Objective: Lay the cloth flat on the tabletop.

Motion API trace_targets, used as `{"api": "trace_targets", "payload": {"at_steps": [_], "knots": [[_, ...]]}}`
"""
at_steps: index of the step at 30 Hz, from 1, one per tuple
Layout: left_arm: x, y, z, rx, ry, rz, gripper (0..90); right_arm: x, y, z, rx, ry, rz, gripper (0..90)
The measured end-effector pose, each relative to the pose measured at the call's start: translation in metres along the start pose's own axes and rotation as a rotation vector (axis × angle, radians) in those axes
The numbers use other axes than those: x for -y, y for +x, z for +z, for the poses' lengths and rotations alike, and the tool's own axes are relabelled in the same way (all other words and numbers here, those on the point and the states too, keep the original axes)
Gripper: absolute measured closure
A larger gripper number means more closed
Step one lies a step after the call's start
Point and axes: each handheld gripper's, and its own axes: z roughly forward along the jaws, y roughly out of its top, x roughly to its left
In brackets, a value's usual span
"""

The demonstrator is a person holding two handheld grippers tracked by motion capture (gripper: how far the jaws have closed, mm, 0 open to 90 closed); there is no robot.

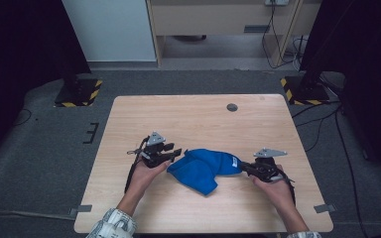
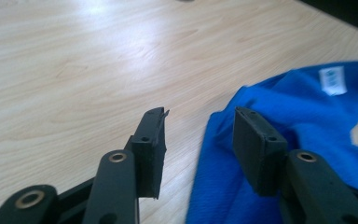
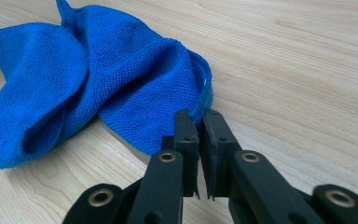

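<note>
The likeliest trouble, as I judge it, lies at the right gripper; its jaws are clenched on only a thin hem of the blue microfibre cloth, so a brisk pull or lift could draw the edge out from between the pads and let the cloth drop back in a heap; the left gripper carries a second risk, for its jaws stand released and wide apart with one pad over bare wood and the other over the cloth's edge, and if it closes where it is it may catch a bunched double layer, or nothing but air, rather than a clean corner; pulling the two grippers apart unevenly would then twist the cloth instead of spreading it. The cloth lies crumpled and partly folded on the wooden table, toward its near edge, between the two grippers; in the high view its right end, with a small white label, meets the right gripper, while its left end sits just beside the open left gripper, touching or nearly so; a loose fold sags toward the person.
</note>
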Motion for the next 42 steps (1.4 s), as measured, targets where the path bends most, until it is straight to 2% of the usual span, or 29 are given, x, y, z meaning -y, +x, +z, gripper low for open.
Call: {"api": "trace_targets", "payload": {"at_steps": [4,8,12,14,16,17,18,21,25,26,27,29,31,32,33,37,42], "knots": [[-0.004,-0.006,0.000,0.001,0.000,0.009,49.5,0.000,0.000,0.001,-0.003,0.004,0.002,83.0],[-0.006,-0.010,0.003,0.008,0.001,-0.007,45.5,-0.003,0.001,0.002,-0.008,-0.011,0.000,76.9],[-0.006,-0.016,0.006,0.004,0.009,0.022,41.2,-0.004,0.000,0.003,0.000,-0.024,0.009,59.6],[-0.005,-0.017,0.008,0.004,0.015,0.028,39.9,-0.004,-0.002,0.004,0.030,-0.026,0.012,51.9],[-0.005,-0.018,0.008,0.004,0.019,0.027,39.0,-0.004,-0.003,0.004,0.045,-0.027,0.012,49.0],[-0.005,-0.019,0.009,-0.001,0.023,0.030,38.6,-0.005,-0.007,0.005,0.056,-0.039,0.027,43.5],[-0.005,-0.019,0.010,-0.003,0.021,0.037,38.3,-0.005,-0.007,0.006,0.053,-0.038,0.033,42.1],[-0.005,-0.022,0.011,-0.002,0.022,0.045,37.1,-0.004,-0.006,0.011,0.046,-0.008,0.023,45.3],[-0.005,-0.025,0.013,0.004,0.025,0.049,36.7,-0.003,-0.005,0.018,0.039,0.026,0.000,75.1],[-0.005,-0.025,0.013,0.004,0.025,0.049,36.7,-0.003,-0.005,0.018,0.039,0.026,0.000,75.1],[-0.006,-0.025,0.012,0.000,0.027,0.049,36.7,-0.004,-0.004,0.016,0.033,0.027,-0.002,84.4],[-0.008,-0.025,0.011,-0.003,0.021,0.047,36.8,-0.007,-0.003,0.012,0.030,0.006,-0.011,87.7],[-0.010,-0.026,0.010,-0.009,0.014,0.053,37.6,-0.012,-0.001,0.004,0.026,-0.027,-0.011,87.9],[-0.010,-0.026,0.010,-0.009,0.014,0.053,38.3,-0.012,-0.001,0.004,0.026,-0.027,-0.011,87.9],[-0.012,-0.028,0.010,-0.015,0.007,0.057,39.2,-0.016,0.000,-0.003,0.024,-0.056,-0.018,87.9],[-0.014,-0.031,0.011,-0.022,0.011,0.053,40.7,-0.020,0.002,-0.010,0.023,-0.086,-0.027,87.7],[-0.016,-0.033,0.018,-0.045,0.006,0.044,40.4,-0.020,0.006,-0.009,0.018,-0.084,-0.044,86.9]]}}
